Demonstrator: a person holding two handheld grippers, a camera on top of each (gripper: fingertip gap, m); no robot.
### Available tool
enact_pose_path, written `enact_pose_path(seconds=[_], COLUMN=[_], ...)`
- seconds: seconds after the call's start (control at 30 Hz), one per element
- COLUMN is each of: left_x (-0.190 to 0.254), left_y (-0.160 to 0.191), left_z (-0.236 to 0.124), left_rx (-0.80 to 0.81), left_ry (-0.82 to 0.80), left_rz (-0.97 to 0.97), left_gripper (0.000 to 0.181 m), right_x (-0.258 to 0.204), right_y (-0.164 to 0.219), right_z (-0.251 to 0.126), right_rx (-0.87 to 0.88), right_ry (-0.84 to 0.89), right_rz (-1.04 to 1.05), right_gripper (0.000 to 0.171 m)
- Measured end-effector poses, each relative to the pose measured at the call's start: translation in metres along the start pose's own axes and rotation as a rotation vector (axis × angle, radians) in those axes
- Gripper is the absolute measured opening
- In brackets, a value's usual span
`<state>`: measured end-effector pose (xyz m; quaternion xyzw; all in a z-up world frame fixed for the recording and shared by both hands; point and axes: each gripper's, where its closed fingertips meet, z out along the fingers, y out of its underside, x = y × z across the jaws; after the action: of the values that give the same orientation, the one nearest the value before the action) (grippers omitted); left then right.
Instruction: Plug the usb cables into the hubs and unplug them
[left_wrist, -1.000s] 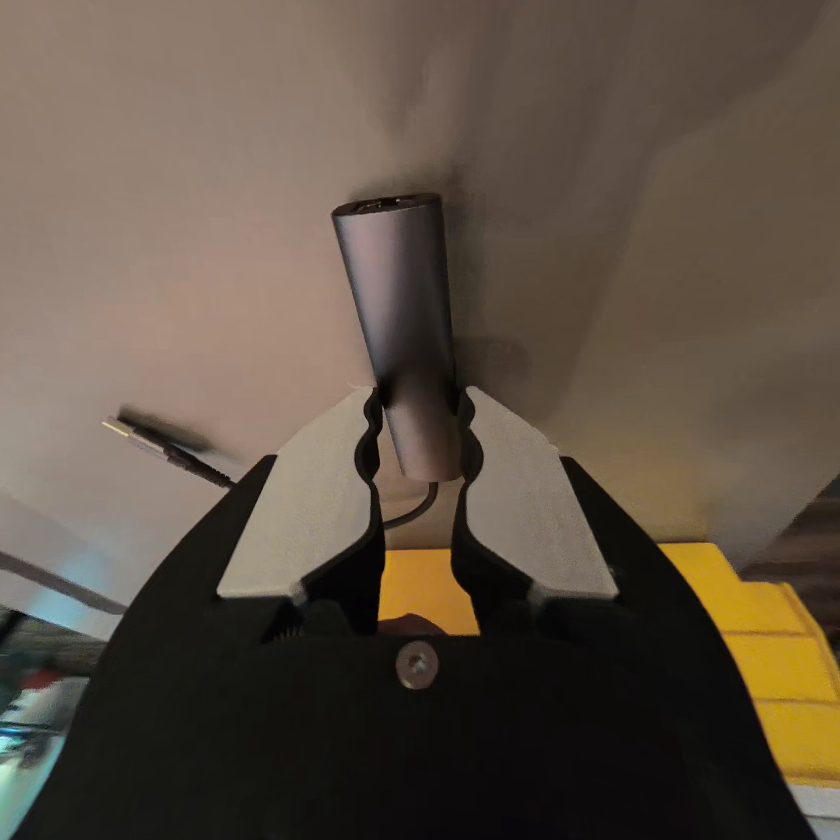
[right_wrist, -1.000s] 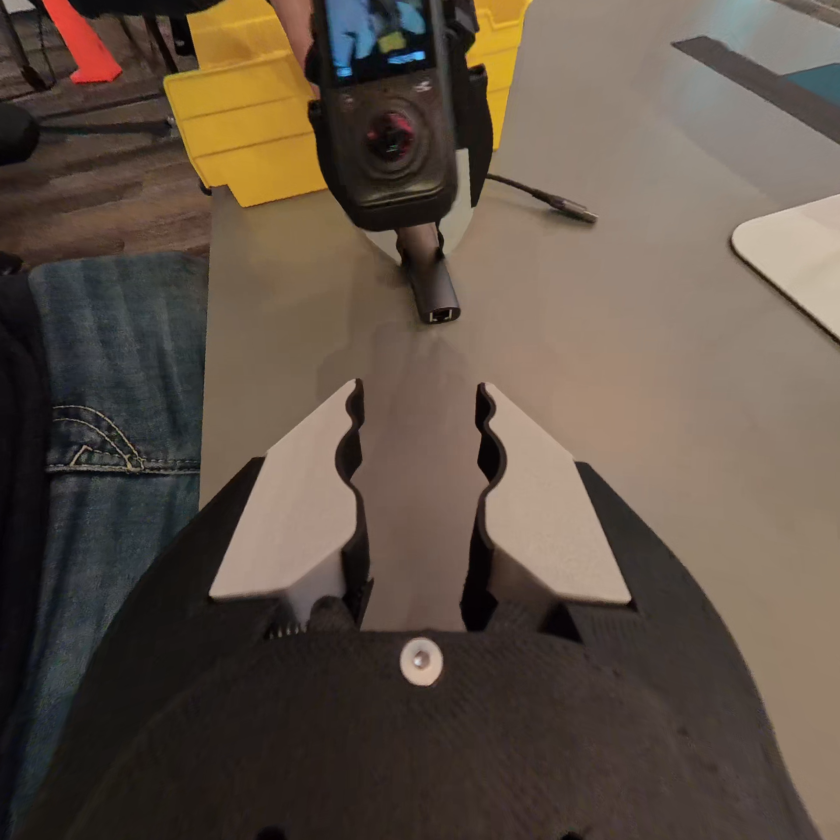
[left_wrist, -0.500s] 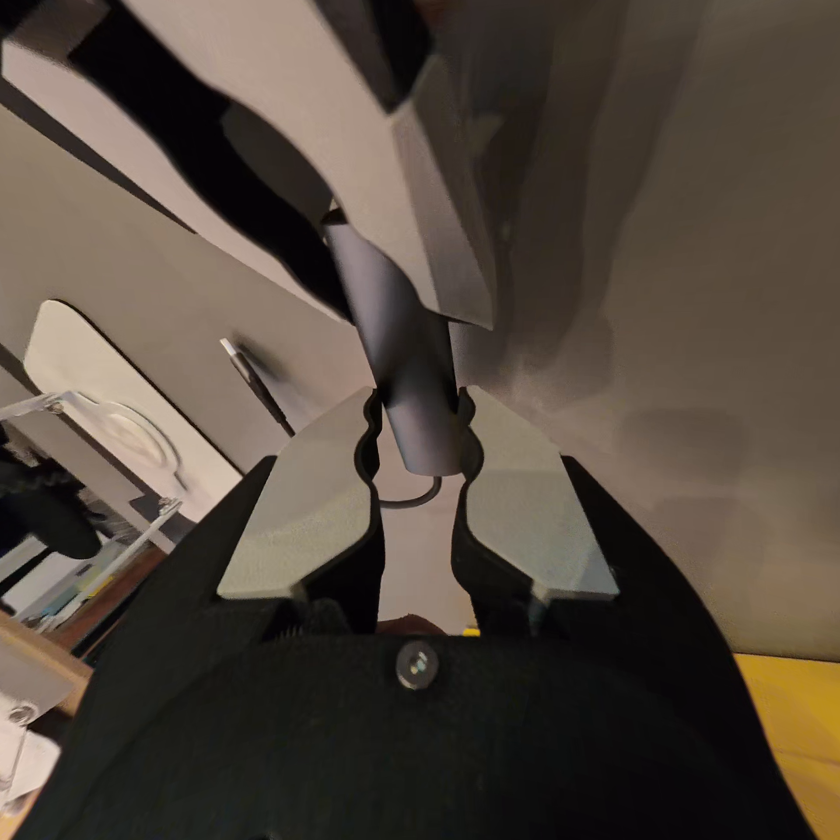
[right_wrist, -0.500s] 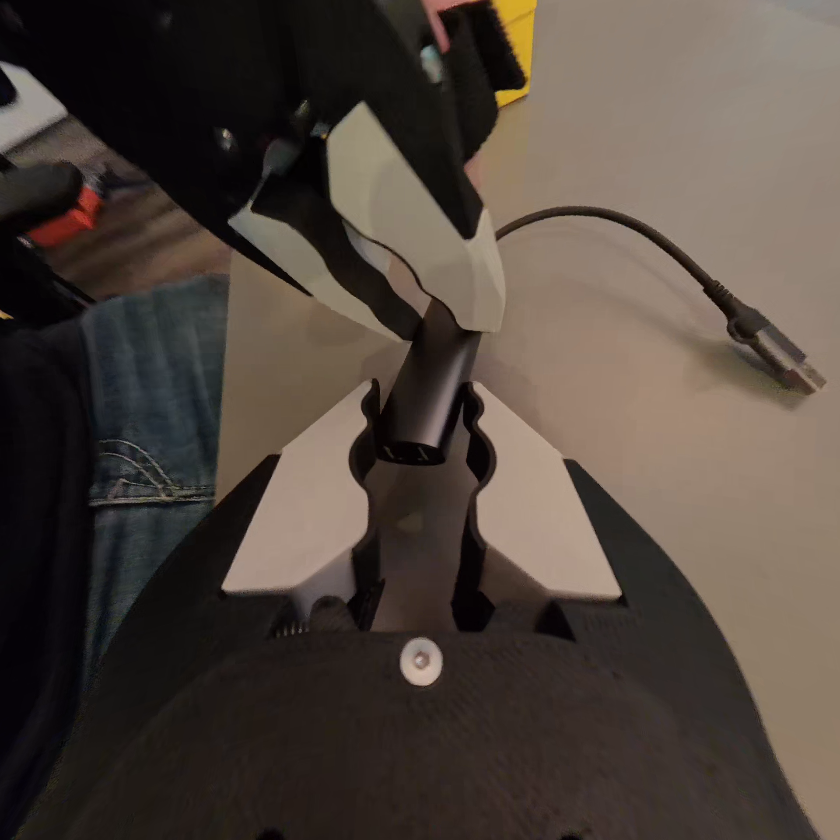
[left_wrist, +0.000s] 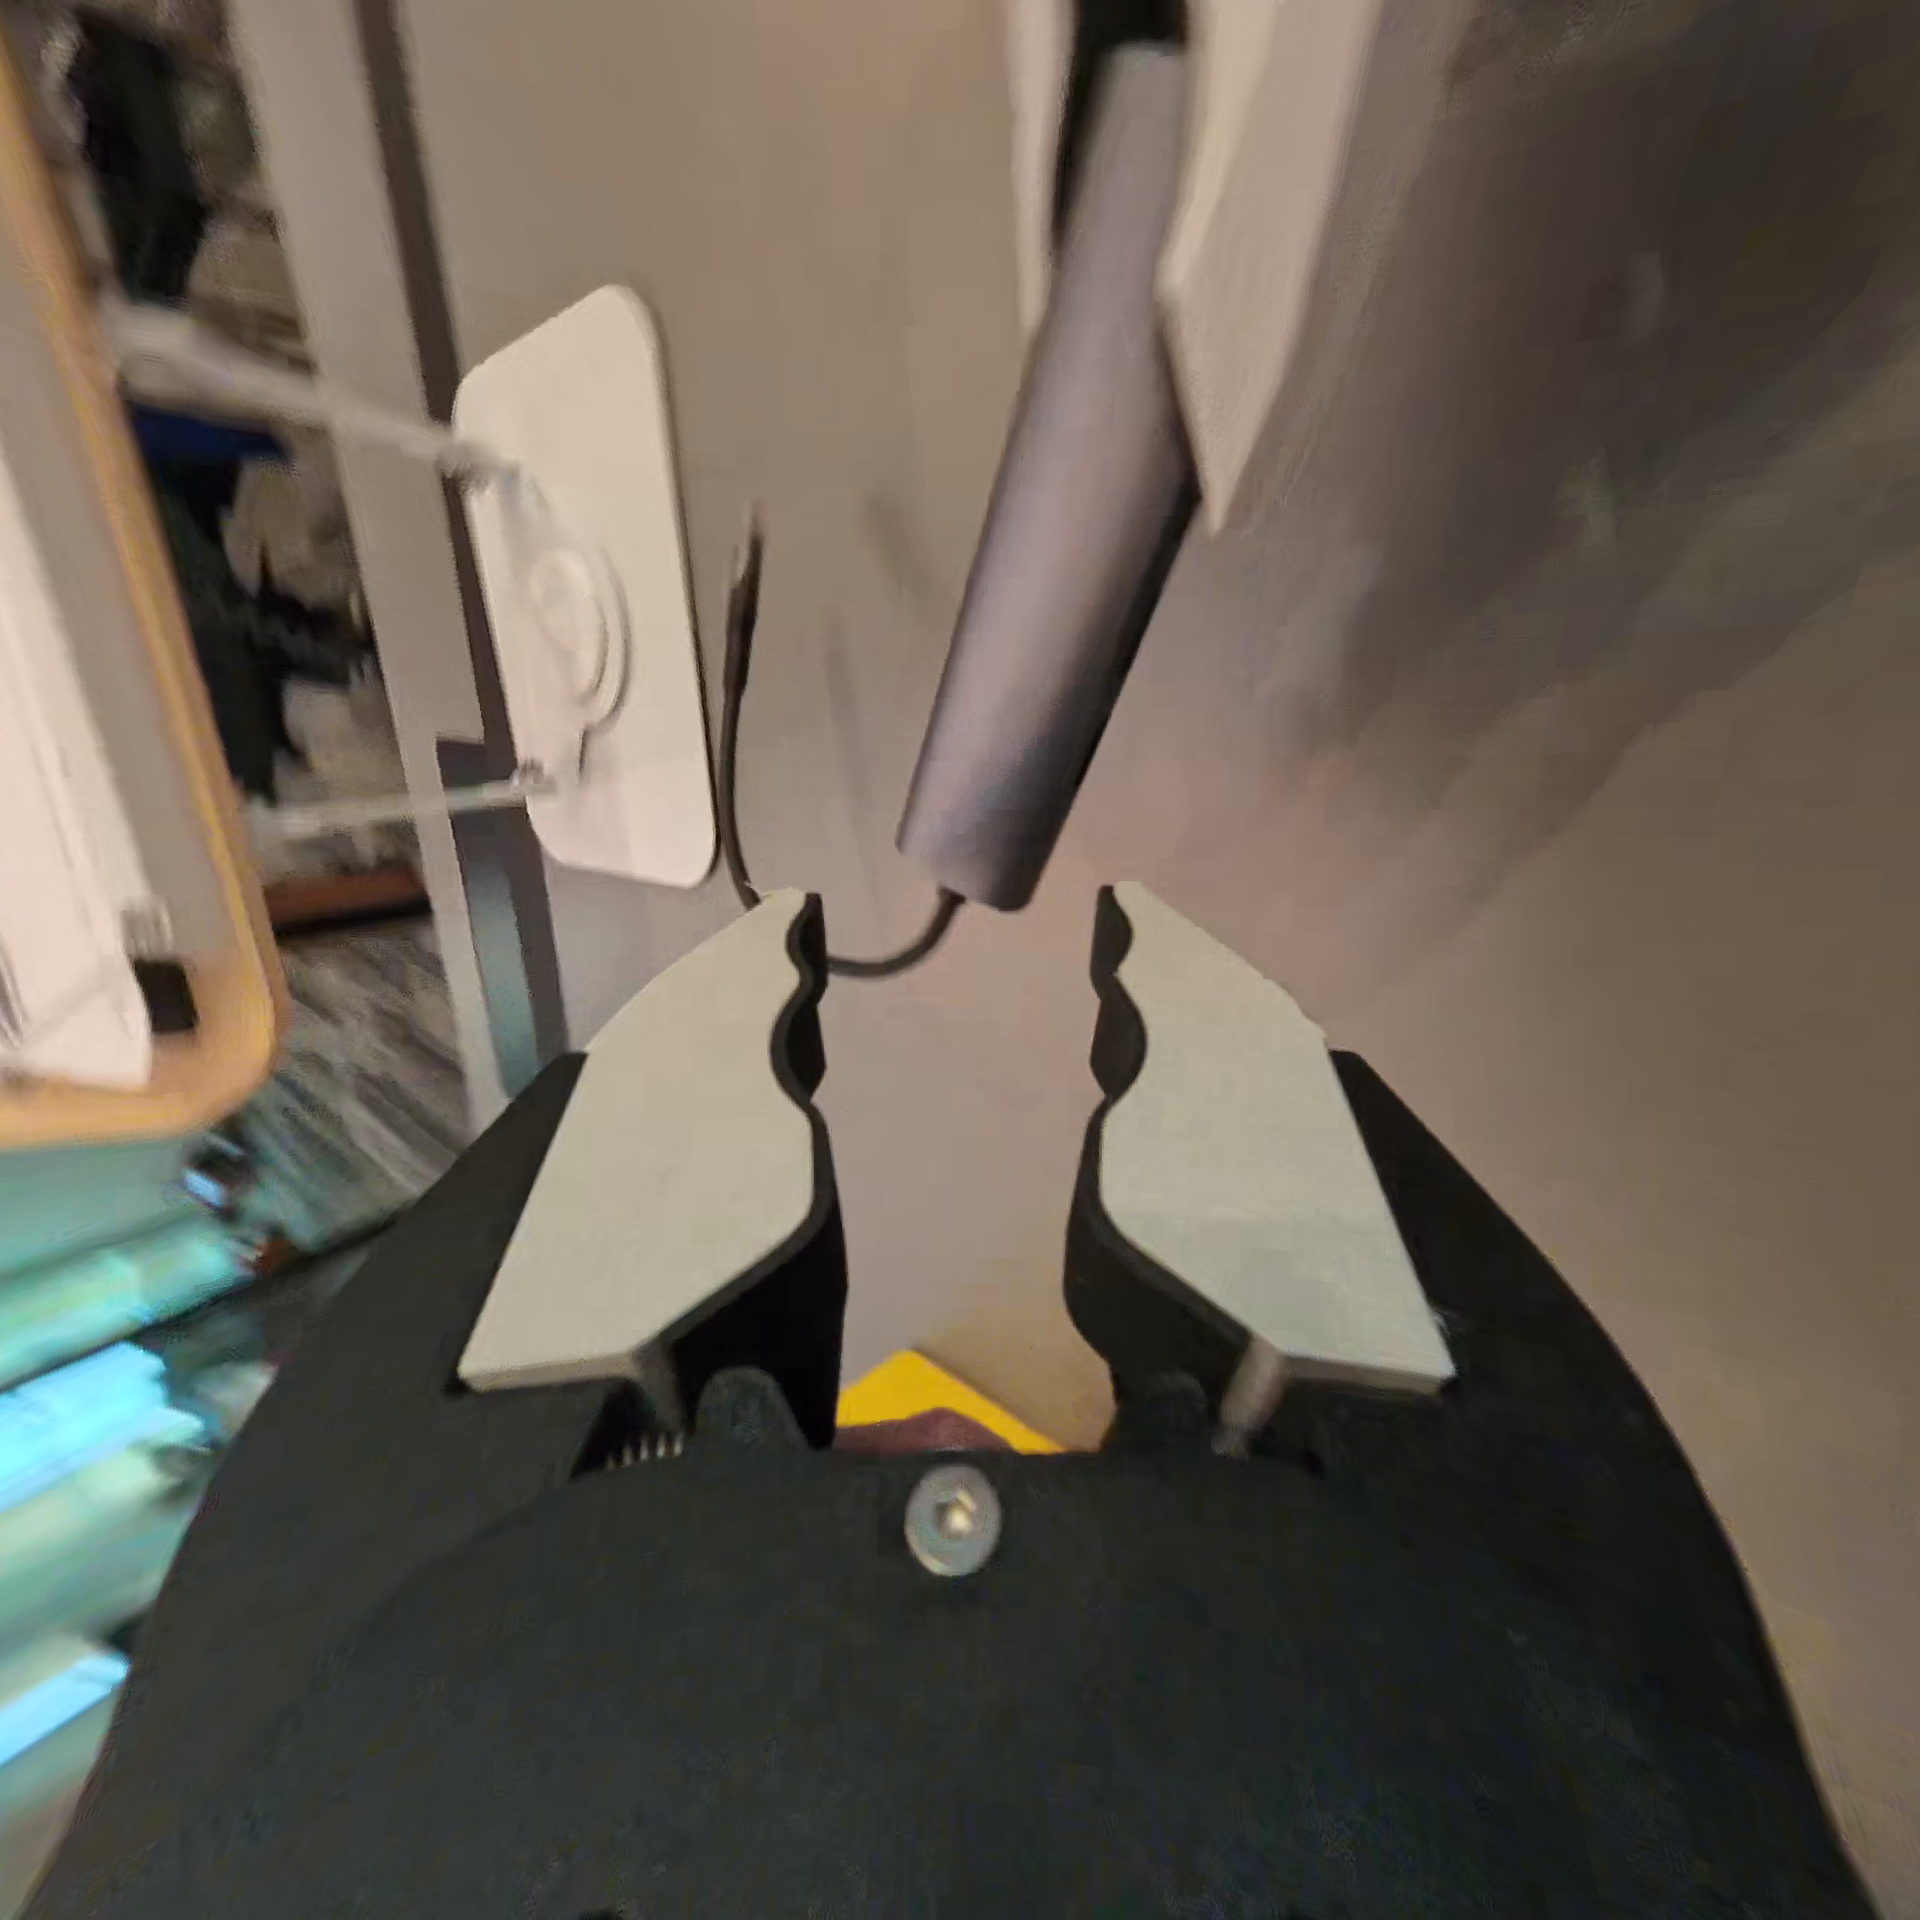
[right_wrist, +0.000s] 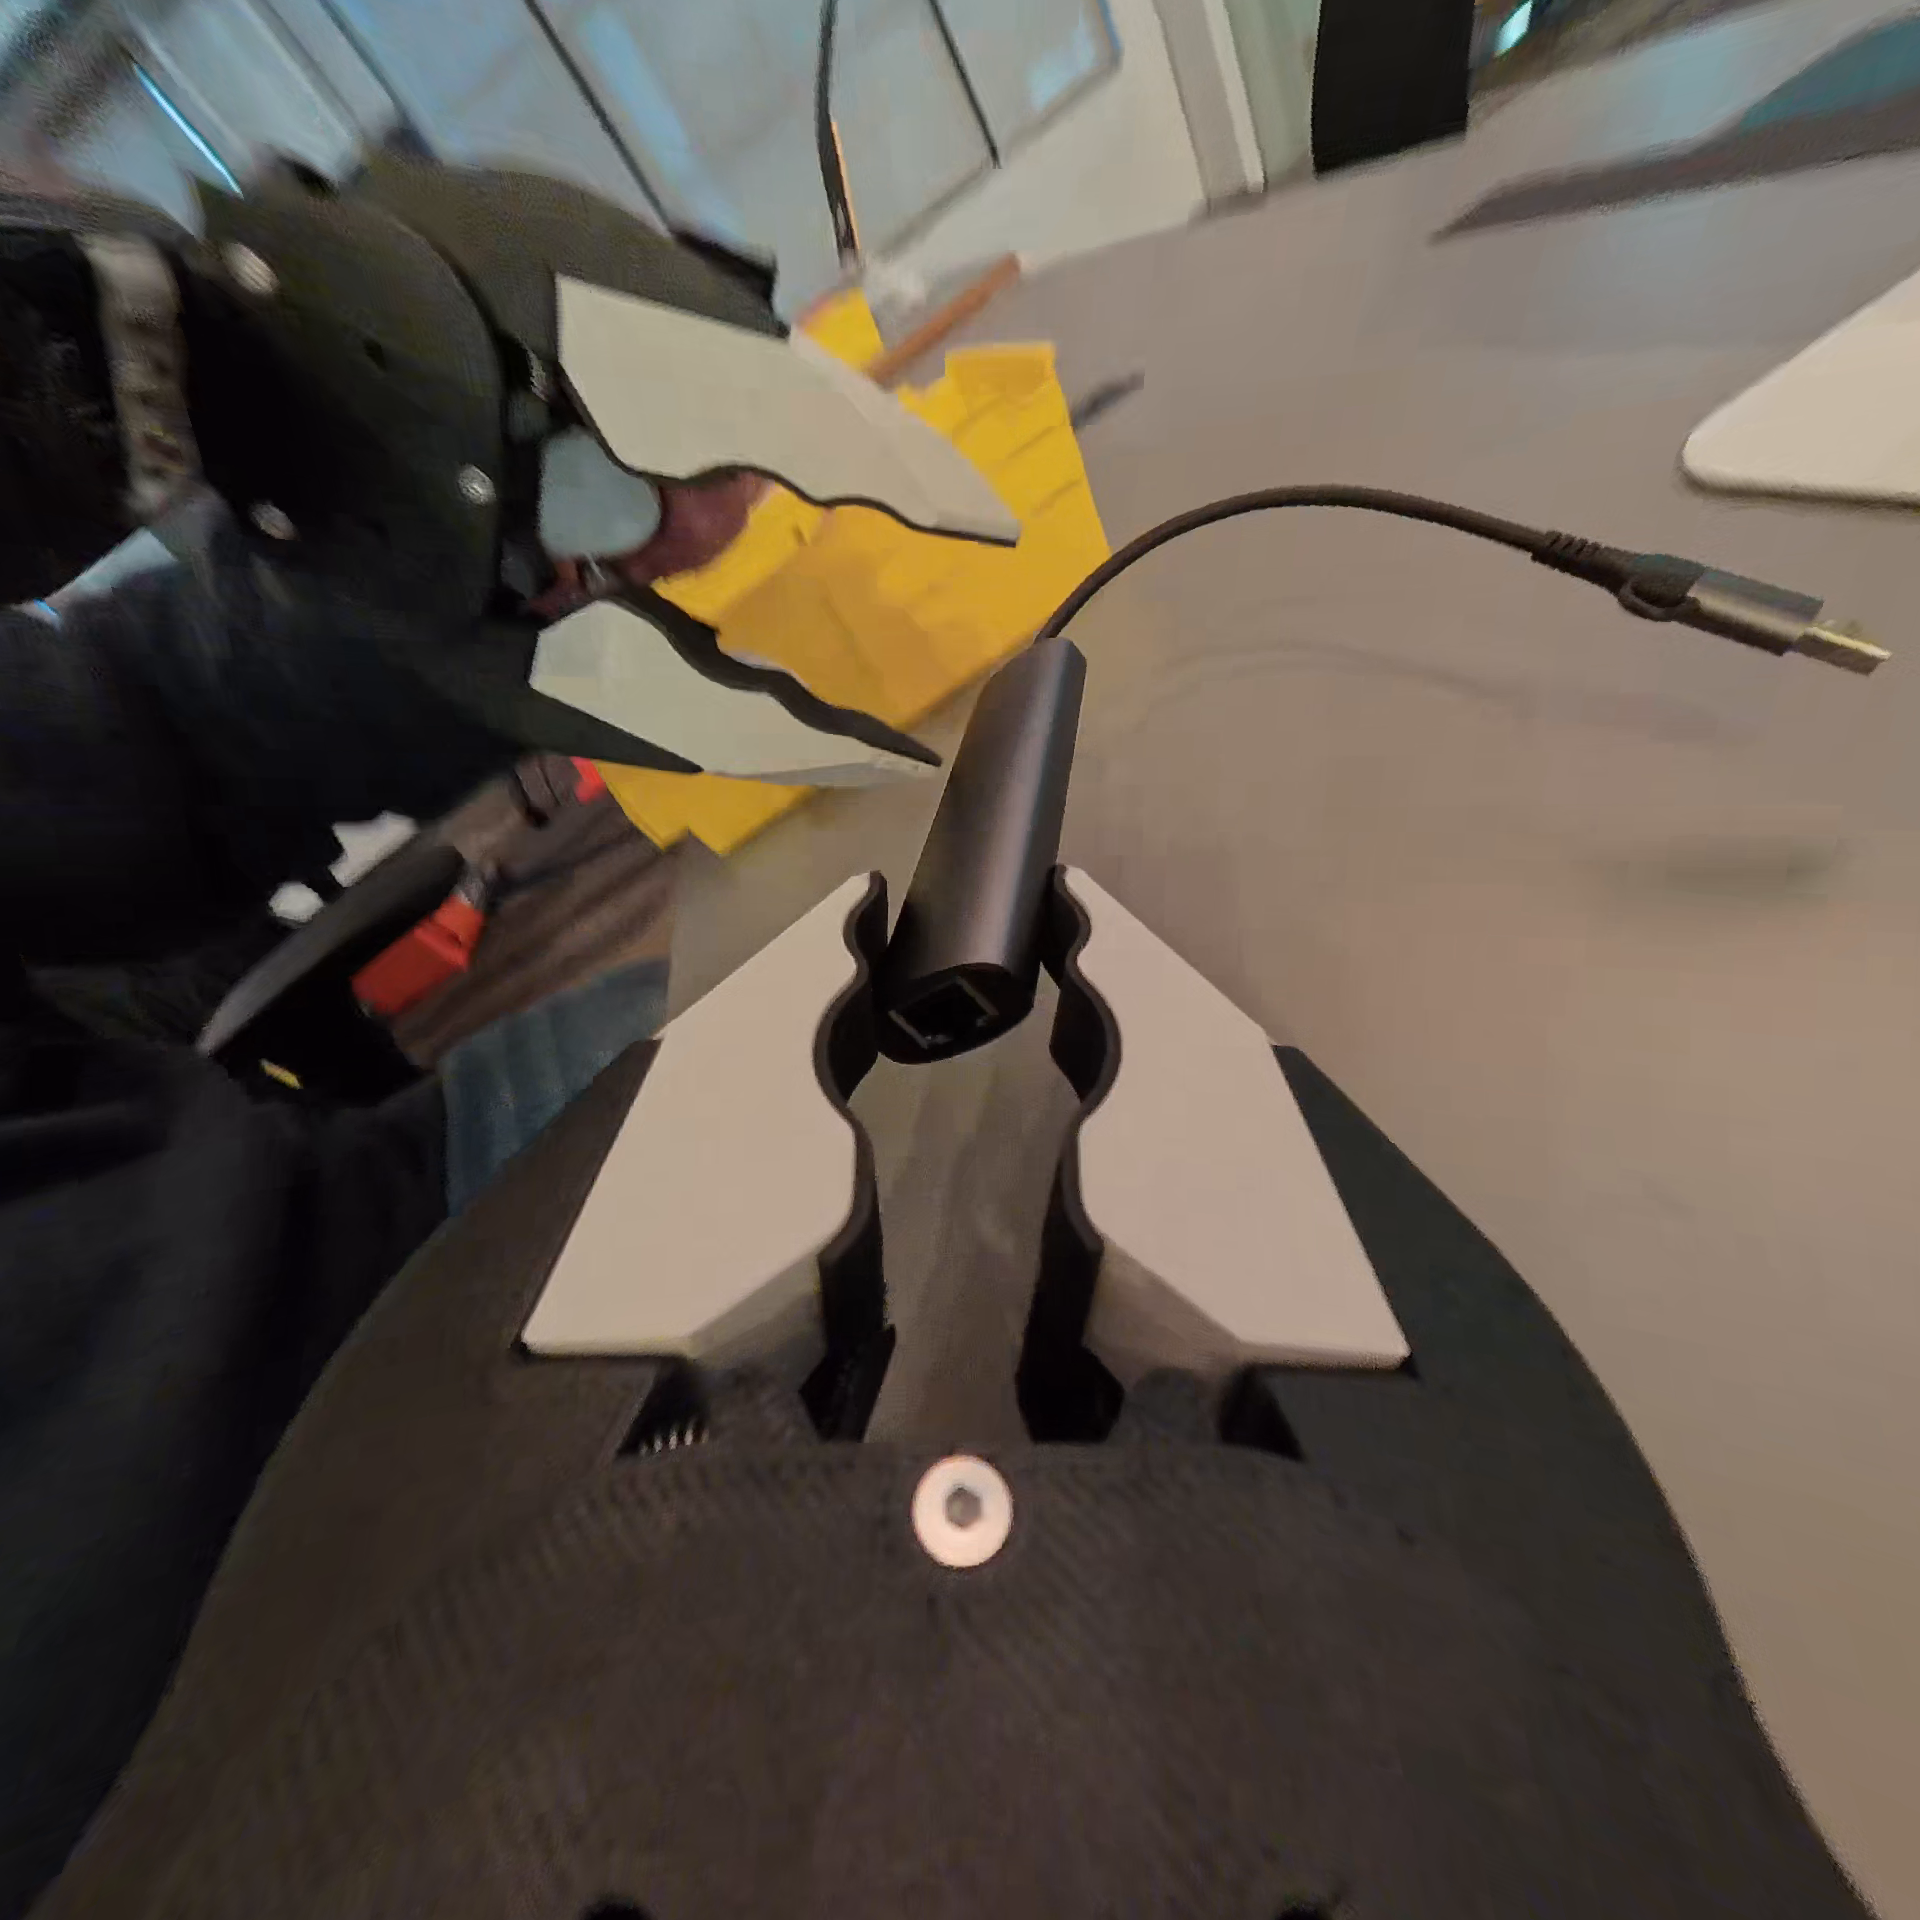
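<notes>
Dark grey metal hub, a slim cylinder, is pinched near its socketed end between the right tongs, lifted clear of the grey bench. Its long axis runs straight away from those tongs, tilted slightly right; its short black cable arcs off the far end to a silver plug hanging free to the hub's right. The left tongs stand spread and empty, their tips just beside the hub's cable end without touching. Judgement: the left tongs are nearer the plug, so they would reach past the hub's far end for it. Yellow bins sit beyond the hub.
</notes>
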<state>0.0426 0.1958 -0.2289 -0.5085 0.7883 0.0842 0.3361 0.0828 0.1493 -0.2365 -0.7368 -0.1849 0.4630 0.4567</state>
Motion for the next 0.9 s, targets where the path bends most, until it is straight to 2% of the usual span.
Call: enact_pose_path(seconds=[0.03, 0.1, 0.17, 0.3, 0.33, 0.37, 0.4, 0.47, 0.63, 0.73, 0.9], left_x=[-0.003, 0.006, 0.008, 0.0, -0.003, -0.009, -0.012, -0.012, -0.009, -0.004, 0.0], left_y=[0.0, -0.014, -0.025, -0.046, -0.046, -0.044, -0.045, -0.048, -0.055, -0.059, -0.06], left_z=[-0.006, -0.021, -0.029, -0.036, -0.035, -0.037, -0.042, -0.045, -0.047, -0.047, -0.043], left_rx=[0.042, 0.226, 0.385, 0.705, 0.749, 0.807, 0.88, 0.93, 0.883, 0.841, 0.843], left_ry=[-0.003, 0.16, 0.299, 0.523, 0.529, 0.53, 0.582, 0.688, 0.711, 0.761, 0.852], left_rz=[-0.145, -0.522, -0.832, -1.21, -1.26, -1.285, -1.299, -1.332, -1.233, -1.182, -1.23], left_gripper=[0.043, 0.035, 0.043, 0.057, 0.051, 0.032, 0.025, 0.02, 0.017, 0.016, 0.016], right_x=[-0.003, -0.009, -0.017, -0.033, -0.034, -0.035, -0.035, -0.034, -0.042, -0.044, -0.032], right_y=[-0.008, -0.019, -0.027, -0.026, -0.025, -0.023, -0.019, -0.008, 0.012, 0.02, 0.02], right_z=[-0.004, -0.012, -0.016, -0.01, -0.009, -0.009, -0.008, -0.002, 0.01, 0.016, 0.013], right_rx=[0.057, 0.14, 0.199, 0.238, 0.245, 0.249, 0.224, 0.173, 0.074, -0.017, -0.167], right_ry=[-0.015, -0.038, -0.05, -0.072, -0.067, -0.073, -0.081, -0.066, -0.089, -0.058, 0.115], right_rz=[0.01, 0.007, -0.033, -0.077, -0.085, -0.086, -0.08, -0.099, -0.132, -0.267, -0.66], right_gripper=[0.028, 0.028, 0.028, 0.028, 0.028, 0.028, 0.028, 0.029, 0.028, 0.032, 0.074])
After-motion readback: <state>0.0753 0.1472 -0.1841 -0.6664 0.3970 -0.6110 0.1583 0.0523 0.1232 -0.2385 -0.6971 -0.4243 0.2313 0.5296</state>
